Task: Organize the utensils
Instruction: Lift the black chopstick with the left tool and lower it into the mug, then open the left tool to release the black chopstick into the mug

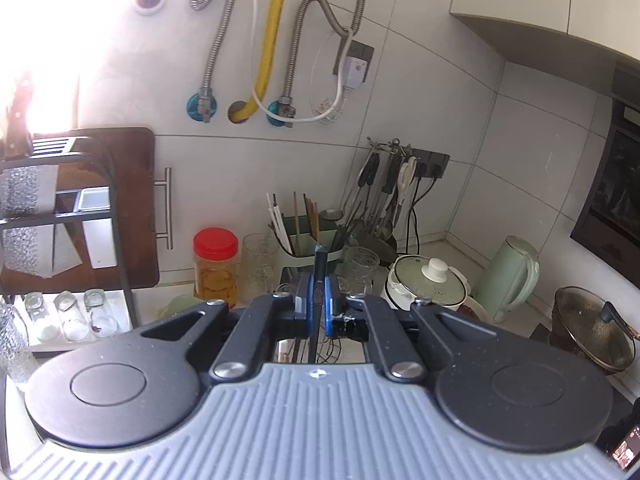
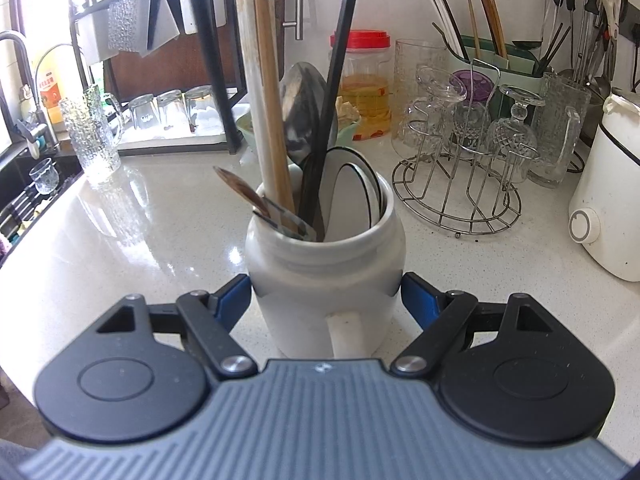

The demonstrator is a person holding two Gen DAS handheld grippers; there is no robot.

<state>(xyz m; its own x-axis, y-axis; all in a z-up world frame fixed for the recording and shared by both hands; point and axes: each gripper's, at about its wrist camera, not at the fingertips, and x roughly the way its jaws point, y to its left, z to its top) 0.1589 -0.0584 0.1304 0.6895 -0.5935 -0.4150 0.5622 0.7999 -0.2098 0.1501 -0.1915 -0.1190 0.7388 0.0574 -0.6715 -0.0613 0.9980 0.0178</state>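
Glossy white ceramic utensil jar [image 2: 324,264], smooth speckled pale stone countertop [image 2: 152,224] with a sheen, bare wooden spoon handle [image 2: 272,112], shiny wire metal glass rack [image 2: 456,196], clear textured glass mug [image 2: 94,136], ribbed corrugated metal hose [image 1: 294,48]

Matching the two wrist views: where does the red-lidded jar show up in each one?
Left wrist view: red-lidded jar at centre-left, against the wall, left of the green utensil caddy.
Right wrist view: the jar at upper centre, behind the white crock, partly hidden by its utensils.
Shared landmark: the green utensil caddy.
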